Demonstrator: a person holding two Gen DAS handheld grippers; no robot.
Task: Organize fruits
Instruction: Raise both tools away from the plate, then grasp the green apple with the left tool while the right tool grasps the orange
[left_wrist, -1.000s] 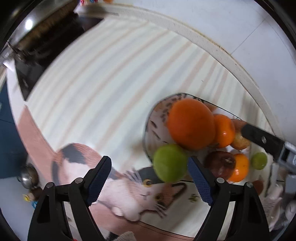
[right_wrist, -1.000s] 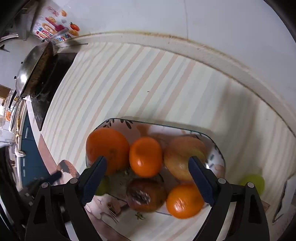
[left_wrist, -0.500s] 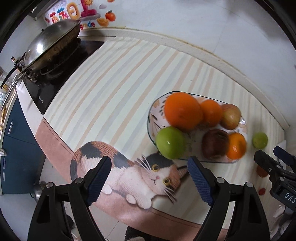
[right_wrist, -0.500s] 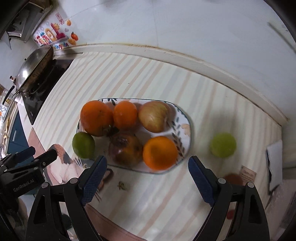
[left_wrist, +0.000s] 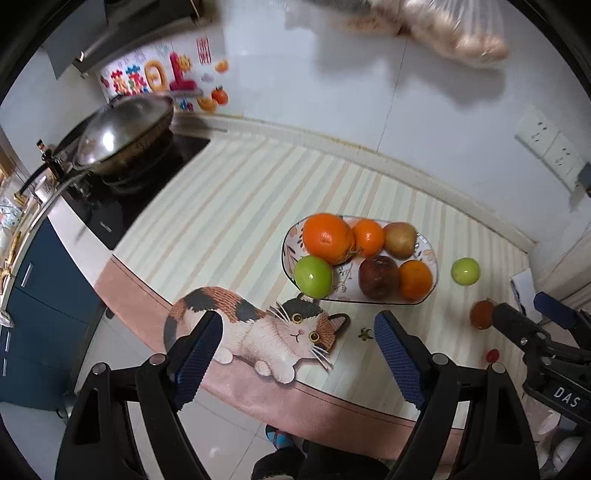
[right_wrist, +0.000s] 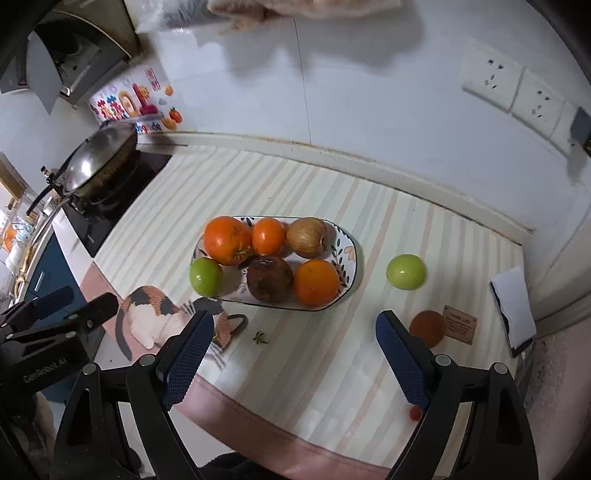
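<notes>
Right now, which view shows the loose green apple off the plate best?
Right wrist view: the loose green apple sits large and unobstructed on the striped mat, clearly apart from the plate. The left wrist view shows it too, but smaller and nearer the edge.

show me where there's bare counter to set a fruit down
Free: the striped mat between the black stovetop and the oval patterned plate, and behind the plate toward the wall. Crowded: right of the plate, around the loose green apple and wooden tag.

my pads (left_wrist: 199, 350): blue, rough knurled rubber
plate (right_wrist: 349, 258): glossy glazed ceramic
wok (right_wrist: 99, 162): shiny metal
mat (right_wrist: 332, 354): smooth striped vinyl
green apple (right_wrist: 405, 271): glossy skin
</notes>
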